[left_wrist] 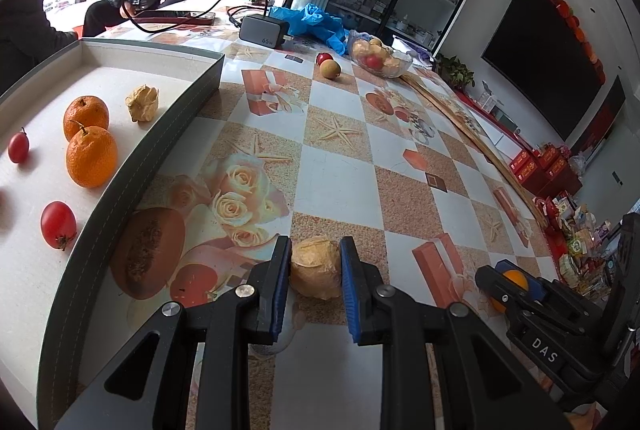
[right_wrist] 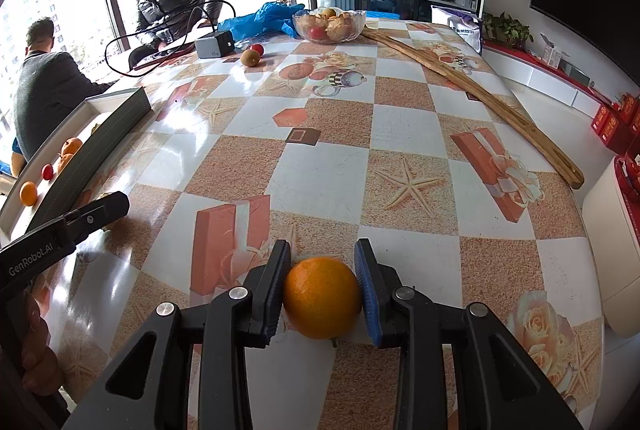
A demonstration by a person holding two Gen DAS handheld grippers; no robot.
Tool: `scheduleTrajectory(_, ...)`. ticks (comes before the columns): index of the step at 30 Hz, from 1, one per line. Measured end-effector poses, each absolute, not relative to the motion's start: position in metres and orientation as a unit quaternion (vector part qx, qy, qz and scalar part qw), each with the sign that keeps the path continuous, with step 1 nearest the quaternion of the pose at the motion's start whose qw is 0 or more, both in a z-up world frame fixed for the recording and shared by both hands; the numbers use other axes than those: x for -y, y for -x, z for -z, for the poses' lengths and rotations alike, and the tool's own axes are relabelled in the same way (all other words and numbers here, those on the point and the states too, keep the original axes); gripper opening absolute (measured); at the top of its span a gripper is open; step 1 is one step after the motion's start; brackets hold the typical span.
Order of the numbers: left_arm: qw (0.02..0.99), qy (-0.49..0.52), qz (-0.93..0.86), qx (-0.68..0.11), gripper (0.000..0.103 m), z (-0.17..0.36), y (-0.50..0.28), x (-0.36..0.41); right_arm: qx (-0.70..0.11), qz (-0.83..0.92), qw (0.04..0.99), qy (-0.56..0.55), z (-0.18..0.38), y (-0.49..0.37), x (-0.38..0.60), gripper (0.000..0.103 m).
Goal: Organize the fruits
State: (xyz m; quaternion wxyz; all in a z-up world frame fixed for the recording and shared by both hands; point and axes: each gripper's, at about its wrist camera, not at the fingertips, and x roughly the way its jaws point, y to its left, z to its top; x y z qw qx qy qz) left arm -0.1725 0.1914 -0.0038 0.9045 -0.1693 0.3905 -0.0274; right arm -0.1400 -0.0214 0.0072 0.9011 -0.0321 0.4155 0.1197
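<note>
Both grippers loaded, tray not yet reached.
Left view: my left gripper (left_wrist: 315, 270) is clamped on the papery tan husked fruit (left_wrist: 315, 267); squeezing could crush it. Right view: my right gripper (right_wrist: 323, 286) pinches the round orange (right_wrist: 322, 297), stem below the jaws; it may roll free.

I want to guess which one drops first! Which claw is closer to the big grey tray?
Left. The left claw, clamping a papery yellow fruit, sits beside the grey tray. The right claw, clamping an orange, is farther out, beyond the left one.
</note>
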Motion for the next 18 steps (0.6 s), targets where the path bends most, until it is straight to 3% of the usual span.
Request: scheduleTrajectory(18,0.906,0.163,0.024,-0.391,0.026,0.0035,0.1721,-0.1885,-0.415,-0.119,0.901,0.032,-0.0071,0.1401,0.0211,0.035)
